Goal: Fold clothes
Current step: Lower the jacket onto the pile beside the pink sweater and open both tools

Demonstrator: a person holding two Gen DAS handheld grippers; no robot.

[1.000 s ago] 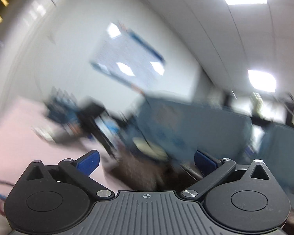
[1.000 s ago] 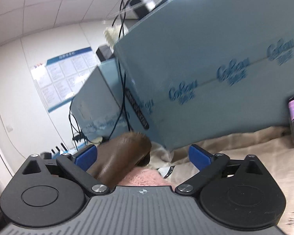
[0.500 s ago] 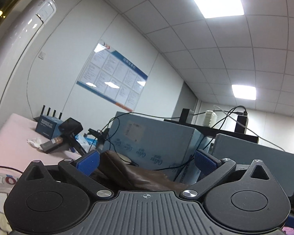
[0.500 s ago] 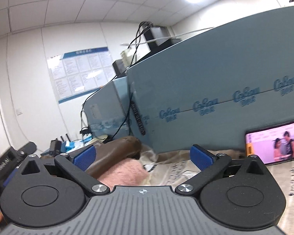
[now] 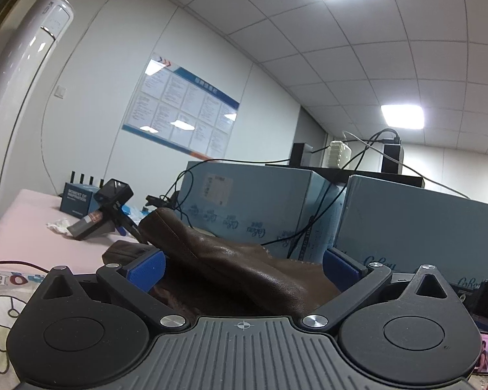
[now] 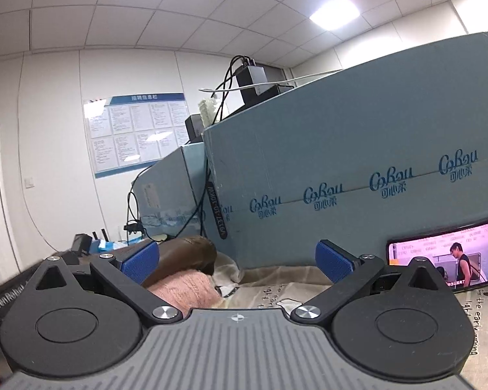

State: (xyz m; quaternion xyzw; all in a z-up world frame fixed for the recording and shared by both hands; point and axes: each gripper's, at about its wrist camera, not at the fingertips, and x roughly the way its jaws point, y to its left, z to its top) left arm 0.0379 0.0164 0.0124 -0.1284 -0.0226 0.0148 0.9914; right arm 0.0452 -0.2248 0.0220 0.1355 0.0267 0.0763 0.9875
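A brown leather garment [image 5: 231,260] lies heaped just ahead of my left gripper [image 5: 244,268], between its wide-open blue fingers, not gripped. In the right wrist view the same brown garment [image 6: 185,256] lies behind a pink knitted garment [image 6: 185,289] on a printed cloth [image 6: 276,279]. My right gripper [image 6: 237,260] is open and empty, with the pink knit low between its fingers, toward the left one. The near parts of both garments are hidden by the gripper bodies.
Large blue cardboard boxes [image 6: 358,175] stand close behind the clothes, with black cables [image 5: 312,221] hanging over them. A phone [image 6: 445,256] playing video leans on a box at right. A black device [image 5: 110,204] and a router [image 5: 78,200] sit on the pink tabletop [image 5: 26,227].
The left camera was swinging and blurred a second ago and has settled low behind the brown garment. The right gripper has levelled out and the phone has come into full view.
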